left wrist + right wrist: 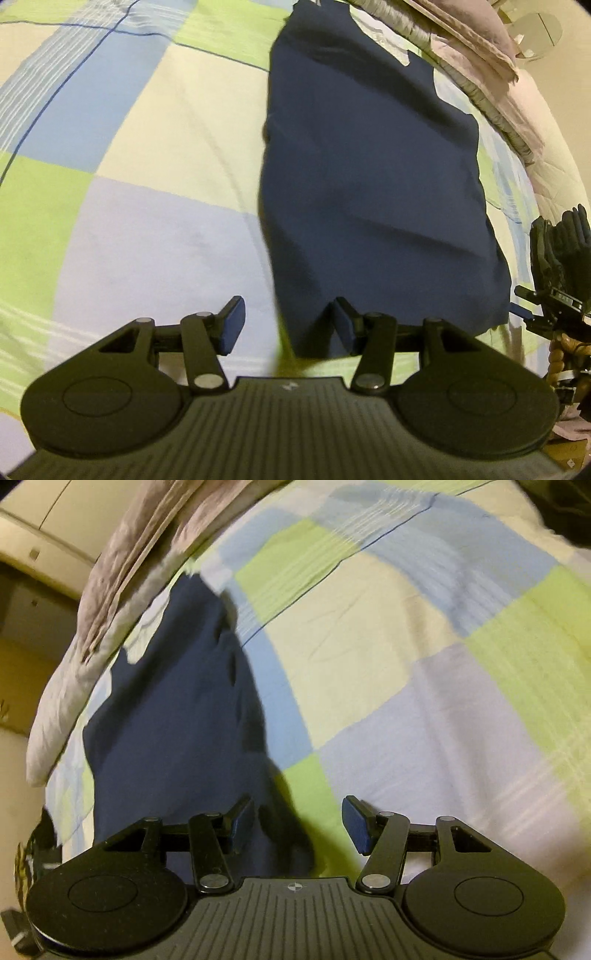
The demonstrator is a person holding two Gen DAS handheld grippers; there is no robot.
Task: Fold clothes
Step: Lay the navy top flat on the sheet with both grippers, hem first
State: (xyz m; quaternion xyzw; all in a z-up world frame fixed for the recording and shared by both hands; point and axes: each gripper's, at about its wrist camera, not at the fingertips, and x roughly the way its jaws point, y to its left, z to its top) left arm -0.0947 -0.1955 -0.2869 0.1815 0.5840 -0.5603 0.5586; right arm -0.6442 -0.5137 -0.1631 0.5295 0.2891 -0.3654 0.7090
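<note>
While the navy cloth (369, 177) lies flat on the checked quilt (140, 155), near its pillow-side edge, the left gripper (288, 328) and right gripper (297, 825) hover at the cloth's near end, both spread apart, gripping nothing.

A navy garment (369, 177) lies flat on the checked bedspread (147, 147).

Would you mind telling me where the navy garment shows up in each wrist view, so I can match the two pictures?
Left wrist view: the navy garment runs from top centre down to the open left gripper, right of middle.
Right wrist view: the navy garment lies left of centre, reaching down between the open right gripper fingers.
Shared landmark: the checked bedspread beneath it.
</note>
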